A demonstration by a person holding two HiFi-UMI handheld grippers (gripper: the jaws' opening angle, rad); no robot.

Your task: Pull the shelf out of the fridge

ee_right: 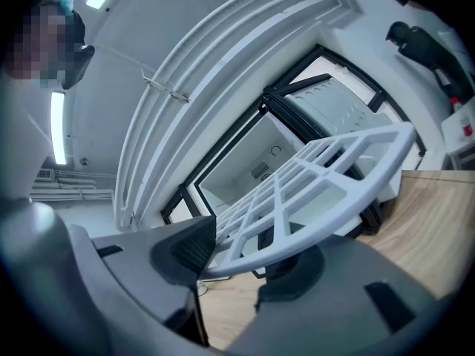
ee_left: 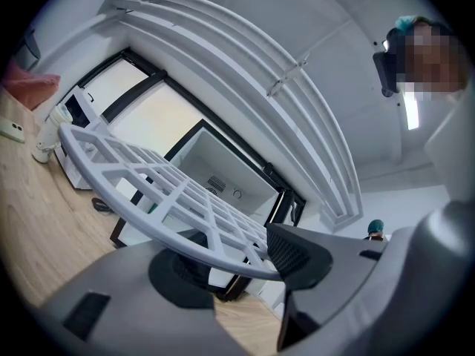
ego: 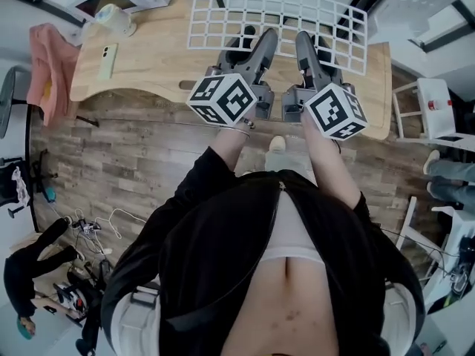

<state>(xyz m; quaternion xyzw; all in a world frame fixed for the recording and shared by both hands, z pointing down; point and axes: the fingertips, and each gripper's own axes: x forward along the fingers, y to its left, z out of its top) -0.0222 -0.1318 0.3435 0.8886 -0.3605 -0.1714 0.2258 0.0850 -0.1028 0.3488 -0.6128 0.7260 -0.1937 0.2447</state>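
Since the white grid shelf (ego: 274,21) is held over the right half of the wooden tabletop (ego: 148,65), its near rail clamped in both the left gripper (ego: 261,50) and the right gripper (ego: 310,50), the pull looks done; the open fridge (ee_left: 223,173) stands well beyond. Only setting down seems left: bare wood below, a phone (ego: 107,59) well left, the tabletop's right edge close

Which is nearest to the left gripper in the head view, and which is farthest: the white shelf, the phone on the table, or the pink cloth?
1. white shelf: its near edge is clamped in the left gripper, so they touch.
2. phone: lies flat on the wooden table, well off to the left.
3. pink cloth: at the table's left edge, beyond the phone.
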